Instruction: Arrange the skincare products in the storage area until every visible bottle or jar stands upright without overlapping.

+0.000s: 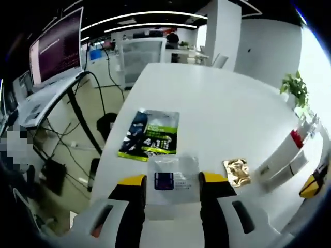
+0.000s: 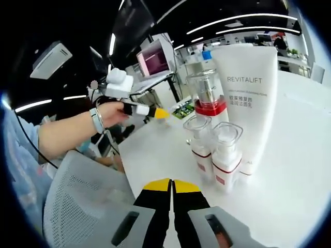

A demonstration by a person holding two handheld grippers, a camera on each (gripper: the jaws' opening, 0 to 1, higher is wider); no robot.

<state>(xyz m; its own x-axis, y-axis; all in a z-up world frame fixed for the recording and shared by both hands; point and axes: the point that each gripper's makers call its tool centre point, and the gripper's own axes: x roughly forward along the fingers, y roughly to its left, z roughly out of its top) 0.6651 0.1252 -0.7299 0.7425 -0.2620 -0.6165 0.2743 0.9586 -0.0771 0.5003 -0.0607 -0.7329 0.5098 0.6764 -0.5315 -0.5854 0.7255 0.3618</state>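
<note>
In the left gripper view, the left gripper (image 1: 172,182) has its 2 yellow-tipped jaws spread, with a clear packet (image 1: 172,181) bearing a dark blue label lying between them on the white table (image 1: 217,103). The jaws flank the packet; whether they touch it cannot be told. Just beyond the packet lies a dark and green pouch (image 1: 150,135), flat on the table. To the right of the packet lies a small gold sachet (image 1: 237,171). Farther right of the packet, several white bottles (image 1: 289,155) lie near the table edge, 1 with a red band. A green plant (image 1: 296,89) stands beyond them.

In the right gripper view, the right gripper (image 2: 171,185) has its jaws pressed together, holding nothing, above the table (image 2: 289,170). Just beyond it stand 2 small clear-capped bottles (image 2: 216,155), side by side and upright. Behind these bottles stands a tall white tube (image 2: 248,98) marked REVITALIFT, upright on its cap, and beside the tube a clear pump bottle (image 2: 207,95) with a red band. Left of the bottles, the person's hand (image 2: 108,114) holds the left gripper above the table edge. A grey mesh chair (image 2: 85,199) sits below that hand.
</note>
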